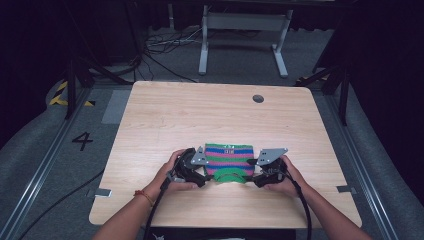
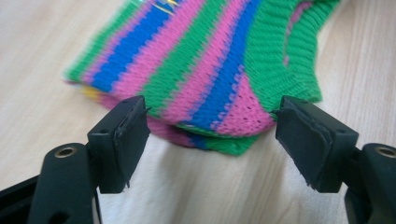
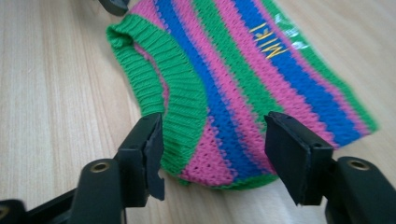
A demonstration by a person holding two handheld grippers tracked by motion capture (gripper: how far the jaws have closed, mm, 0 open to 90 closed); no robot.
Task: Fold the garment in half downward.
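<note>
High view: striped knit garment lay flat on the wooden surface, near the front edge and about midway across. Left gripper sat at its near left corner, right gripper at its near right corner, a hand behind each. Green ribbed band curved along the near edge between them.

Left gripper view: fingers stood wide apart. Folded corner of the garment lay between them on the surface, touching neither pad.

Right gripper view: fingers also stood wide. Garment corner sat in the gap, ribbed green edge just beside the left pad; contact could not be told. Yellow lettering showed on a blue stripe.
</note>
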